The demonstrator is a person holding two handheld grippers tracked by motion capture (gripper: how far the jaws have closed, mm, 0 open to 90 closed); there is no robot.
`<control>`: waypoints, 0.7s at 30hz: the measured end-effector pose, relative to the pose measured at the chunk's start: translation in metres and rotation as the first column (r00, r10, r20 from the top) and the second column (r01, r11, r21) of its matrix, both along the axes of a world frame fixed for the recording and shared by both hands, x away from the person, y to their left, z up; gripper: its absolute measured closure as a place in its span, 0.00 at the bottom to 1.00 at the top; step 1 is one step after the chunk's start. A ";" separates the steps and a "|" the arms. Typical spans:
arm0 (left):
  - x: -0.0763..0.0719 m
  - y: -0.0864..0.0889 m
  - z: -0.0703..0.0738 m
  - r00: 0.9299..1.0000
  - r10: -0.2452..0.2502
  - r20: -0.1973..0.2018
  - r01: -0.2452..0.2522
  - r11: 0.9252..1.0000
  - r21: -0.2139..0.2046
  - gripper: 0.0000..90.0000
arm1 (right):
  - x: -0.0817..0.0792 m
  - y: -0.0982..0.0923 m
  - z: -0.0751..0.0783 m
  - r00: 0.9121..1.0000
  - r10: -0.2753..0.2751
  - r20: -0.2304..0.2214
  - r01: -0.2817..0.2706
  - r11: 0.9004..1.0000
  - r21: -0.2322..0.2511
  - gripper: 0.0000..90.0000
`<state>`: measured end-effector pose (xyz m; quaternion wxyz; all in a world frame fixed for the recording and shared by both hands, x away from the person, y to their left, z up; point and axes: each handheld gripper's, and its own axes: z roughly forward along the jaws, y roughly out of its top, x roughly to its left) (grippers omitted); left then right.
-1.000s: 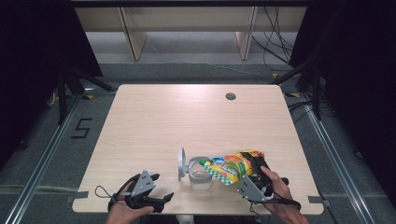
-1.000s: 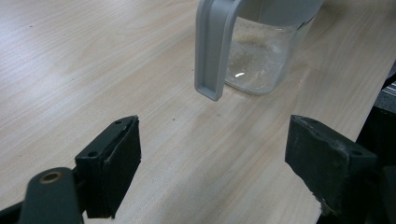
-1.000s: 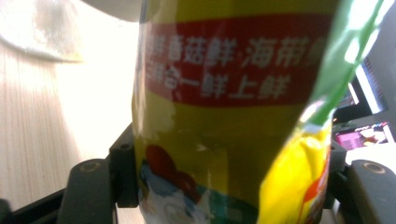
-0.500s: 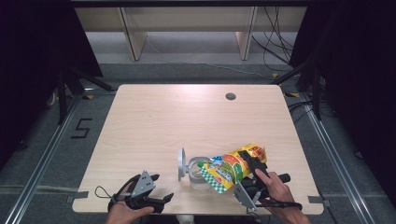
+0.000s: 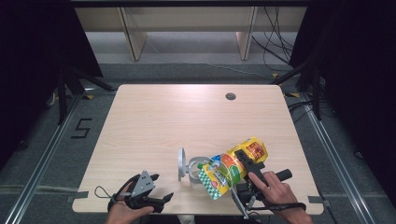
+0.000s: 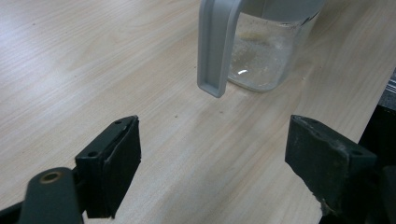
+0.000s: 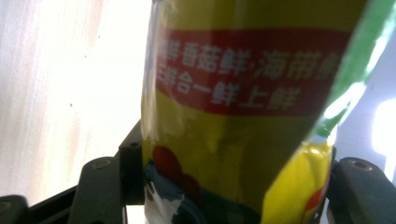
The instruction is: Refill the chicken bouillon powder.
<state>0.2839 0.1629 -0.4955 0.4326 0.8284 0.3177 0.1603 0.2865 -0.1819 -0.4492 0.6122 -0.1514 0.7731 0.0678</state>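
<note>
A yellow and green printed pouch is tilted with its lower end over a clear jar near the table's front edge. My right gripper is shut on the pouch, whose yellow side with a red band fills the close view. The jar has a grey handle and holds a thin layer of pale grains at its bottom. A grey lid stands hinged up at its left. My left gripper rests at the front left, open, jaws pointing at the jar with nothing between them.
The wooden table has a round cable hole at the back right. A floor mark "5" lies to the left. Shelf legs and cables stand beyond the far edge.
My right gripper has swung the pouch from lying nearly flat to a steeper tilt, its lower end now down over the jar. The left gripper has stayed in place.
</note>
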 end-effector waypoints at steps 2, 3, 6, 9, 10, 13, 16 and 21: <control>0.000 -0.001 -0.001 1.000 -0.002 0.000 0.002 1.000 -0.004 0.20 | 0.000 0.002 0.002 0.999 0.032 0.035 -0.030 0.998 -0.050 0.44; 0.001 0.000 0.000 1.000 -0.013 0.005 0.013 1.000 0.017 0.20 | -0.002 0.003 0.002 1.000 0.004 0.017 -0.003 0.998 -0.056 0.45; 0.001 0.001 0.000 1.000 -0.006 0.003 0.006 1.000 0.009 0.20 | 0.000 0.006 0.005 0.997 0.049 0.062 -0.043 0.995 -0.094 0.45; 0.002 0.002 0.000 1.000 -0.018 0.016 0.017 0.999 0.035 0.20 | -0.002 0.004 0.002 0.999 0.018 0.051 -0.014 0.997 -0.081 0.45; 0.002 0.001 -0.001 1.000 -0.013 0.014 0.013 1.000 0.017 0.20 | -0.002 0.005 0.002 0.998 0.019 0.059 -0.014 0.996 -0.083 0.45; 0.000 0.000 -0.001 1.000 0.002 -0.004 -0.002 1.000 0.001 0.20 | -0.001 0.006 0.005 0.996 0.045 0.080 -0.034 0.991 -0.130 0.45; 0.002 0.001 -0.001 1.000 -0.010 0.014 0.010 1.000 0.016 0.20 | -0.002 0.007 0.007 0.995 0.044 0.088 -0.030 0.987 -0.156 0.45; 0.002 0.002 -0.001 1.000 -0.017 0.010 0.017 0.999 0.027 0.20 | -0.002 0.007 0.009 0.994 0.048 0.101 -0.029 0.984 -0.176 0.45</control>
